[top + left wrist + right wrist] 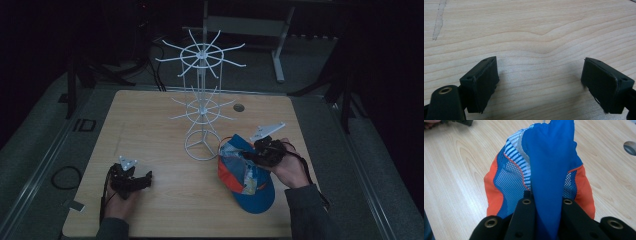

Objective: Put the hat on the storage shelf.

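Note:
A blue and orange mesh cap lies at the table's right, brim toward the near edge. My right gripper is shut on the blue fabric of its crown. In the right gripper view the cap is pinched between the black jaws of the right gripper and stretches away from them. A white wire display stand with spoke hooks rises at the table's centre, just left of the cap. My left gripper rests low at the near left; in its own view the left gripper stands open over bare wood.
The wooden table has a round cable hole behind the stand on the right. Dark floor and metal frame legs surround the table. A cable loop lies on the floor at the left.

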### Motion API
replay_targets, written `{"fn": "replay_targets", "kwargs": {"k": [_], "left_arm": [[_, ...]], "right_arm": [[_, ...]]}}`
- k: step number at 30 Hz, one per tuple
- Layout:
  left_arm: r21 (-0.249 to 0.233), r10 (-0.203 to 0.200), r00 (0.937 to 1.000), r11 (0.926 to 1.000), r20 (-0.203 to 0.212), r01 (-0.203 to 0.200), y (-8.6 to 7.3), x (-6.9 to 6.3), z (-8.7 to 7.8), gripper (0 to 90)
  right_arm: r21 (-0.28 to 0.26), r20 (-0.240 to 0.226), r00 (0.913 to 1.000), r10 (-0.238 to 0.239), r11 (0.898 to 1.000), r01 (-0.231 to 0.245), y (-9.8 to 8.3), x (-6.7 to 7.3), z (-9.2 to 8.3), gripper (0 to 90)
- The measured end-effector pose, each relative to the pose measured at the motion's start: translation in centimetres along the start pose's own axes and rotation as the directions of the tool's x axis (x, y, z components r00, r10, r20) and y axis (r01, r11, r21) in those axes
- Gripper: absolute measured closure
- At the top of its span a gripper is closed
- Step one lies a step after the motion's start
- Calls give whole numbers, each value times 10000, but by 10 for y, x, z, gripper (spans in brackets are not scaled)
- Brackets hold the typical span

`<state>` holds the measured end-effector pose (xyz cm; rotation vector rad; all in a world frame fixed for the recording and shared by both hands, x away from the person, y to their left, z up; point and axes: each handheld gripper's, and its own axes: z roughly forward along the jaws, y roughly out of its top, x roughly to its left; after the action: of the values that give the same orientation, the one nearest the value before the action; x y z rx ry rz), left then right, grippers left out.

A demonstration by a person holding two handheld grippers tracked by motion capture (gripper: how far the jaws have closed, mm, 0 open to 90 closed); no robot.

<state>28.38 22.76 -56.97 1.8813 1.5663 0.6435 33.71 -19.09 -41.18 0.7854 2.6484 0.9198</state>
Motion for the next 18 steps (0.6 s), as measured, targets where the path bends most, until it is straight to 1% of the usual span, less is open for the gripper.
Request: {"fn": "replay_targets", "kwargs": {"k": [18], "left_arm": [[34,24,10000,10000,7,-24,0,0,0,147]], "right_arm": [[-453,172,9998,-113,9989,121,3,1,-18,886]]}}
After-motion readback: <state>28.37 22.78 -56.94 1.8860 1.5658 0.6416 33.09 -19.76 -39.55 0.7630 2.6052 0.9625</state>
